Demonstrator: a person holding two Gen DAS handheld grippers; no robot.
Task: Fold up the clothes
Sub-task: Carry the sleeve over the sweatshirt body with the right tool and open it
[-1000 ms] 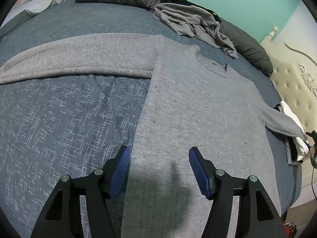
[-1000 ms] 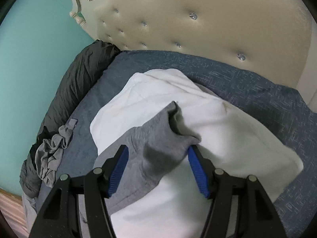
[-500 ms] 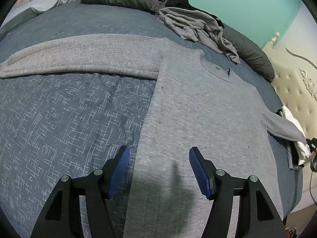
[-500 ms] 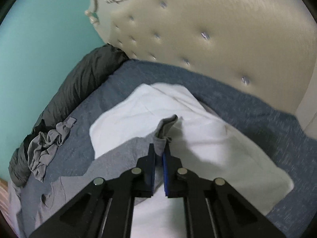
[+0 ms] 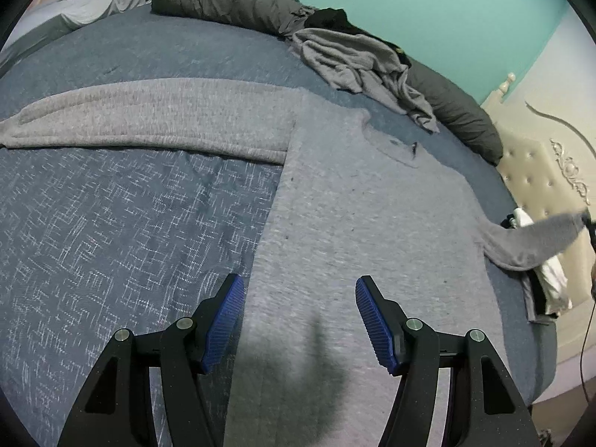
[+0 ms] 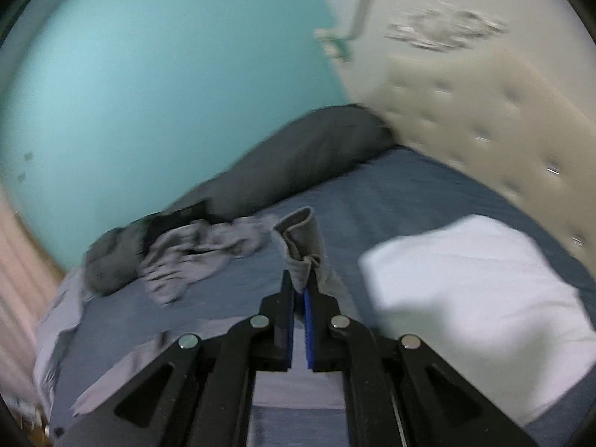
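Grey sweater (image 5: 365, 223) lies flat, front up, on the blue bedspread (image 5: 123, 223); body runs from near edge toward the far wall, collar at the far end. Left sleeve (image 5: 149, 119) is stretched flat out to the left.

Your right gripper (image 6: 300, 290) is clamped on the right sleeve's cuff (image 6: 301, 238), cuff poking out past the fingertips. In the left view that sleeve (image 5: 536, 234) is lifted off the bed at the far right, above the white folded pile (image 6: 476, 298). Right view is motion-blurred, so I can't tell how deep the bite is.

Your left gripper (image 5: 300, 320) is spread wide, holding nothing, hovering over the sweater's near hem, left finger about on the side seam.

Handling, my read: soft knit, light, limp, no stiffness. It will drape and stretch, and the body will drag if you pull the sleeve hard. Fabric grips the bedspread a bit, so lift and lay, don't slide.

Hold points: keep the cuff; lay the sleeve across the chest. For the left side, pinch the left cuff or the shoulder seam, and take both layers at the hem for the body fold.

Crumpled grey garment (image 5: 357, 63) and dark bedding (image 5: 238, 3) at the far edge are clear of the work.
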